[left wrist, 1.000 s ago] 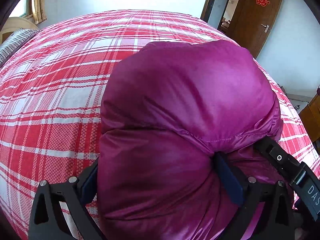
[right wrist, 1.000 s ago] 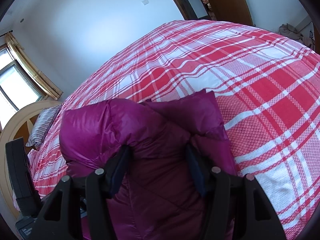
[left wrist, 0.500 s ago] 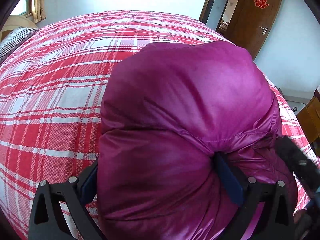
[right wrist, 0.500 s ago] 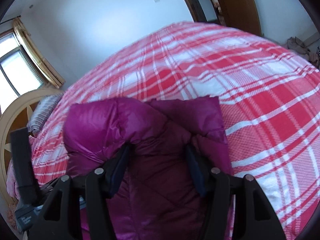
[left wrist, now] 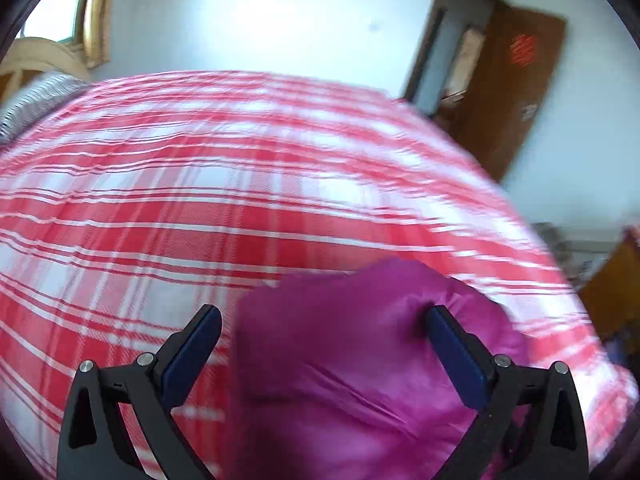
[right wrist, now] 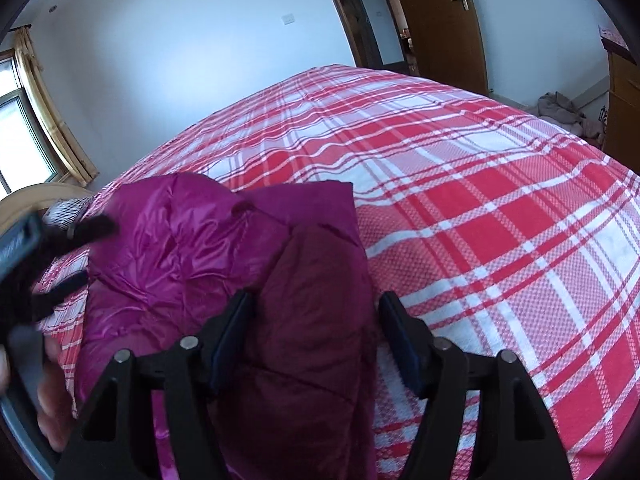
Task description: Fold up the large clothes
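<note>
A puffy magenta down jacket (right wrist: 192, 256) lies folded on a bed with a red and white plaid cover (right wrist: 480, 200). In the left wrist view the jacket (left wrist: 360, 360) sits low between my left gripper's jaws; the left gripper (left wrist: 322, 344) is open, its left finger (left wrist: 192, 344) clear of the cloth. This view is blurred by motion. My right gripper (right wrist: 314, 336) is open, its jaws standing either side of a darker maroon fold (right wrist: 312, 320) of the jacket. The left gripper shows blurred at the left edge of the right wrist view (right wrist: 24, 264).
A wooden headboard (left wrist: 36, 56) and a striped pillow (left wrist: 36, 100) are at the bed's left end. A brown door (right wrist: 436, 20) and doorway stand behind the bed. A wooden cabinet (right wrist: 622, 92) and a heap of cloth (right wrist: 560, 110) are on the right.
My left gripper has let go of the jacket and pulled back and up; the jacket now fills much less of its view. The right gripper's jaws have spread wider around the maroon fold.
</note>
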A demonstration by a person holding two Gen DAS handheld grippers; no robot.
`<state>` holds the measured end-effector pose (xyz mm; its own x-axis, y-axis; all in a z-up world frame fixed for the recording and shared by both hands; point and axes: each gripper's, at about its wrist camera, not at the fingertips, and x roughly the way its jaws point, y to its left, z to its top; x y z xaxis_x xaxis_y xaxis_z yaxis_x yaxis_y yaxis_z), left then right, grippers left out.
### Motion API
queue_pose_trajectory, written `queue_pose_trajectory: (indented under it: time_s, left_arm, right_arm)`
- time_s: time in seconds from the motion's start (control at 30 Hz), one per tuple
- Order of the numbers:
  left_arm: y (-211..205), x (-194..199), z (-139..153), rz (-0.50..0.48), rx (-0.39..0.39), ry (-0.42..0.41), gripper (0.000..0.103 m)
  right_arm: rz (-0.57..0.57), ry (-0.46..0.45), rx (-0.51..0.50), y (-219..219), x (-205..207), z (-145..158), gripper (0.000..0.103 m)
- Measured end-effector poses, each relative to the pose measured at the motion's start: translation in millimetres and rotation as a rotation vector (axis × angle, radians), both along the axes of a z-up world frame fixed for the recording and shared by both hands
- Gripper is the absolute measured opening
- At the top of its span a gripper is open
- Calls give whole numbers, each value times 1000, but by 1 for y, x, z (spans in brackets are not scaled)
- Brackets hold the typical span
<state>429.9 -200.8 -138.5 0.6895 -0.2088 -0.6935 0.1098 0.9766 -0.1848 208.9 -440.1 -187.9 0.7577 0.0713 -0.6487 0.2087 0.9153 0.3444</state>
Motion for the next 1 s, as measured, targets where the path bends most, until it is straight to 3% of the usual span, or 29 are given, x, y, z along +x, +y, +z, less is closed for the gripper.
queue_pose_trajectory:
  time_s: [0.13, 0.43, 0.53, 0.6, 0.73, 0.83, 0.9, 1.0]
  left_arm:
    - [-9, 24, -37, 1, 25, 133, 102]
    - [-7, 31, -50, -17, 6, 161, 102]
    - [12, 19, -37, -57, -114, 166, 102]
    - [30, -4, -19, -101, -191, 134, 102]
    - [60, -58, -10, -218, -229, 97, 102]
    - [79, -86, -33, -235, -246, 144, 102]
    - [84, -94, -50, -247, -308, 184, 102]
    - [77, -103, -53, -270, -330, 119, 102]
  right_arm:
    - [-3, -10, 5, 0, -7, -1, 69]
    - [5, -54, 31, 0, -11, 6, 71]
    - [-21, -158, 5, -5, -27, 23, 71]
    - [-21, -173, 13, -12, -29, 29, 71]
    - [45, -58, 43, -28, -1, 17, 71]
    - [134, -14, 142, -33, 12, 2, 64]
    - [166, 5, 176, -33, 19, -4, 55]
    - [209, 16, 201, -28, 24, -7, 46]
